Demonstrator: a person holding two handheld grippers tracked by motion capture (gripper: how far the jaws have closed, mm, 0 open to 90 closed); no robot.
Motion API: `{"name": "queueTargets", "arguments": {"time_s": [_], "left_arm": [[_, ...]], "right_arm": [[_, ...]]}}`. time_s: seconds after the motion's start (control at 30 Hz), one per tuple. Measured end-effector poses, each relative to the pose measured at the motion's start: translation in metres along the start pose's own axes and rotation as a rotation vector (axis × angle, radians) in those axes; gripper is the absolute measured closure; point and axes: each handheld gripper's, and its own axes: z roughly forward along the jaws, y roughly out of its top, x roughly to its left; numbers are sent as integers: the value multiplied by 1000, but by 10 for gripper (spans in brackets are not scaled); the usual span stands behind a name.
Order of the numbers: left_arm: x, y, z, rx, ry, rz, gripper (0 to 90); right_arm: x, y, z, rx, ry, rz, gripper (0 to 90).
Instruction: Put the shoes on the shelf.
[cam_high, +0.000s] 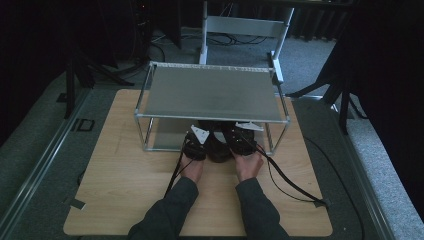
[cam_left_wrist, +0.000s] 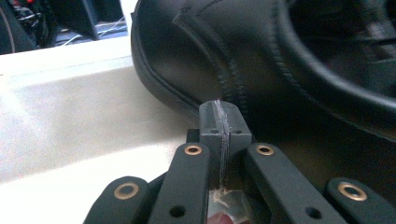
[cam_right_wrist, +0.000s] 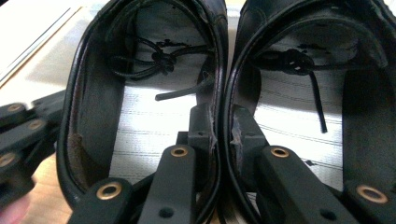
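black shoes (cam_right_wrist: 219, 93) side by side, toes pointing away.

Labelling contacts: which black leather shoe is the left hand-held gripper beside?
The left black leather shoe; the left hand-held gripper, shut, sits at its outer side, away from the right shoe.

Both arms in dark sleeves come up from bottom middle of high view, hands side by side. Left black two-jaw gripper (cam_high: 195, 141), center frame, jaws shut tight, nothing between. Right black two-jaw gripper (cam_high: 241, 138), just right of it, jaws pinched on sth.
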Motion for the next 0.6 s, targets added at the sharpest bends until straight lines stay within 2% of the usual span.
{"name": "queueTargets", "arguments": {"time_s": [0.13, 0.23, 0.4, 0.5, 0.6], "left_arm": [[-1, 0, -1, 4, 0, 11, 891], [0, -2, -6, 15, -34, 21, 865], [-1, -7, -13, 38, -60, 46, 817], [-5, -11, -15, 58, -55, 63, 808], [-5, -12, -13, 70, -50, 45, 825]], "right_arm": [[0, -3, 2, -19, -9, 5, 810], [0, -3, 4, -36, -20, 16, 811], [-2, -4, 5, -66, -31, 24, 810], [-2, -3, 6, -72, -34, 21, 810], [0, -4, 7, -86, -41, 14, 808]]}}
